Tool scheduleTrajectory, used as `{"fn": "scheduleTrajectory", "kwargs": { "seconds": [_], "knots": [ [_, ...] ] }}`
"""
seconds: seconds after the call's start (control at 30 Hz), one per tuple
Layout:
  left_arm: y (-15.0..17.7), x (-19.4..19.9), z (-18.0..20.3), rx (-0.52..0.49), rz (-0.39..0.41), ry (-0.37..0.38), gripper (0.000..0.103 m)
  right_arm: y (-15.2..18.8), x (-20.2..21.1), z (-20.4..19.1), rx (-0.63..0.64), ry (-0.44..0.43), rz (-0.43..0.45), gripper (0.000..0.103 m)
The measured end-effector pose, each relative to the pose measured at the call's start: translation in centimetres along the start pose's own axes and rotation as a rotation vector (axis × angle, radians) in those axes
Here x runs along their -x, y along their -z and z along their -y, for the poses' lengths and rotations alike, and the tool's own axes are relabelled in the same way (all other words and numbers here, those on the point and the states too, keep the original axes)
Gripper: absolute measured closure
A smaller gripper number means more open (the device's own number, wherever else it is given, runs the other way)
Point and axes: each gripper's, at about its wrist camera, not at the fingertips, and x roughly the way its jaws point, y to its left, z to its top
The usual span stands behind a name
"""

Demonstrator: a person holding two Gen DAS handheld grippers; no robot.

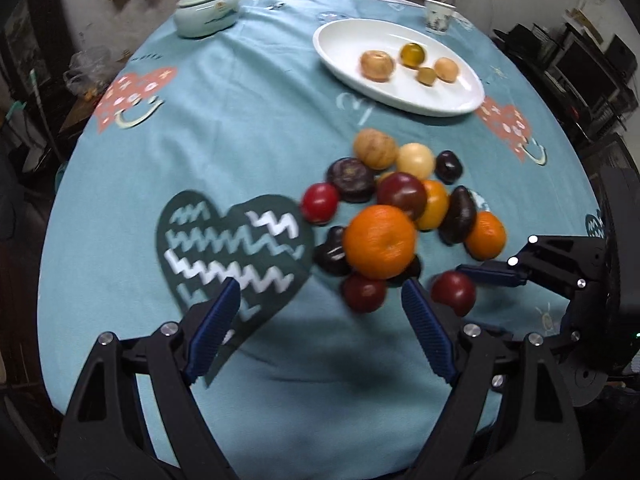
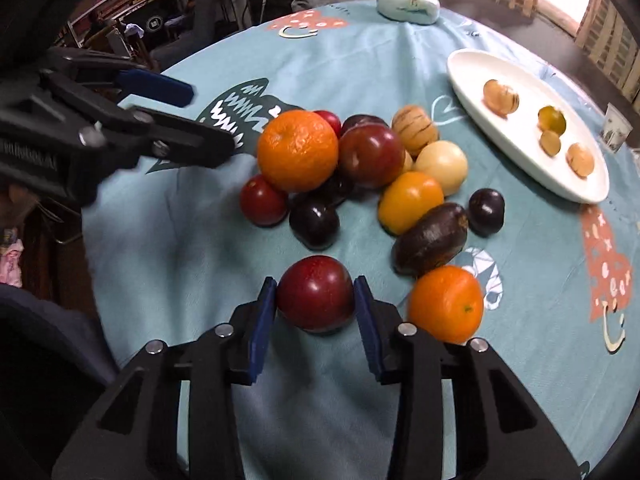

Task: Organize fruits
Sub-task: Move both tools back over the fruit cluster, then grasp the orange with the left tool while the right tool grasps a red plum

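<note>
Dark red, a plum (image 2: 316, 294) sits on the teal tablecloth (image 2: 168, 248) pinched between the right gripper's (image 2: 315, 294) 2 blue pads, while the left gripper (image 1: 320, 300) hangs spread and empty just short of the fruit pile (image 1: 394, 208), the white plate (image 1: 348, 38) with 4 small fruits lying beyond.

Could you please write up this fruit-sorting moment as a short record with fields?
surface: round table under a teal cloth
plate: white oval plate, holding four small yellow-brown fruits
pile: mixed fruits on the cloth, topped by a big orange
right hand-held gripper: pads against both sides of a red plum, which sits on the cloth
left hand-held gripper: open, nothing between the fingers, near the pile
other items: lidded bowl, small cup
</note>
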Motion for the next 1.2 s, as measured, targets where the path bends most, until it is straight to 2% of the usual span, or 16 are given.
{"fn": "scheduleTrajectory", "kwargs": {
  "seconds": [0.1, 0.27, 0.33, 0.37, 0.57, 0.8, 0.93, 1.2],
  "knots": [
    [-1.1, -1.2, 1.7, -0.051, 0.006, 0.006, 0.019, 0.5, 1.0, 0.9, -0.044, -0.025, -0.002, 0.063],
    [-2.3, -3.5, 3.0, -0.106, -0.007, -0.03, 0.021, 1.9, 2.9, 2.9, -0.169, -0.043, 0.03, 0.064],
    [-2.4, -4.1, 3.3, -0.124, -0.014, -0.024, 0.047, 2.4, 3.2, 3.5, -0.203, -0.039, 0.03, 0.064],
    [-2.5, -4.2, 3.5, -0.129, -0.028, 0.004, 0.057, 2.6, 3.2, 3.5, -0.213, -0.035, 0.029, 0.064],
    [-2.6, -3.4, 3.7, -0.139, -0.023, 0.0, 0.058, 3.1, 3.6, 3.8, -0.243, -0.044, 0.041, 0.064],
    [-4.9, -0.1, 5.2, -0.174, 0.076, 0.0, 0.058, 2.0, 4.3, 4.5, -0.245, -0.047, 0.072, 0.064],
    [-5.8, 0.7, 6.0, -0.195, 0.103, 0.004, 0.057, 1.7, 4.5, 4.5, -0.242, -0.043, 0.078, 0.064],
    [-5.5, -0.6, 6.6, -0.219, 0.045, 0.007, 0.057, 2.8, 3.6, 4.0, -0.288, -0.048, 0.054, 0.064]
  ]
}}
